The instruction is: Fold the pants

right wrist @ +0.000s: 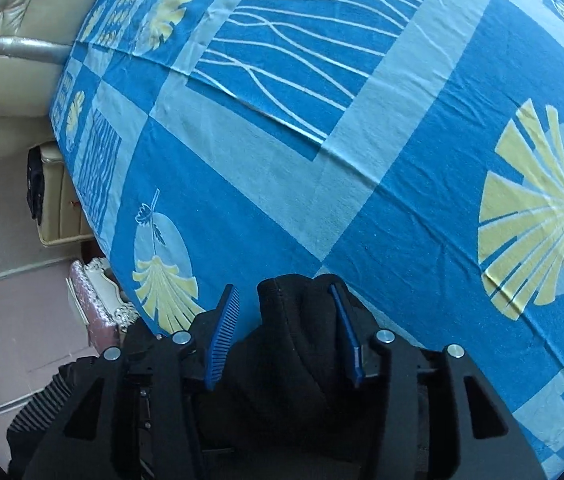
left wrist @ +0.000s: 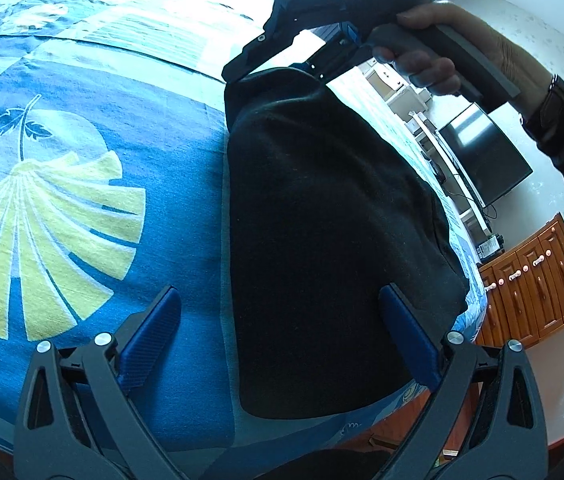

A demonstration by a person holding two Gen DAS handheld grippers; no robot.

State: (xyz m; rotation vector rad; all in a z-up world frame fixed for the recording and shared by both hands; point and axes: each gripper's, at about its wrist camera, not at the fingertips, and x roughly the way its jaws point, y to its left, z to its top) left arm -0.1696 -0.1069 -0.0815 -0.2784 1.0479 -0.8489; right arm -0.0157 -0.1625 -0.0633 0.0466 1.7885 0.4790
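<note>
Black pants [left wrist: 322,200] lie folded in a long strip on the blue patterned bed sheet [left wrist: 82,200], near the bed's right edge. My left gripper [left wrist: 282,320] is open wide above their near end; one finger is over the cloth, the other over bare sheet, and nothing is gripped. My right gripper [left wrist: 274,74], held by a hand [left wrist: 442,52], is at the far end of the pants. In the right wrist view a bunched fold of the pants [right wrist: 282,340] sits between the parted pads of the right gripper [right wrist: 283,287], with sheet showing beside the left pad.
The bed edge runs down the right of the left wrist view. Beyond it stand a wooden cabinet [left wrist: 534,280], a dark screen [left wrist: 482,156] and white shelves. In the right wrist view a beige padded headboard [right wrist: 2,100] and an ornate stool [right wrist: 98,304] lie past the bed's left edge.
</note>
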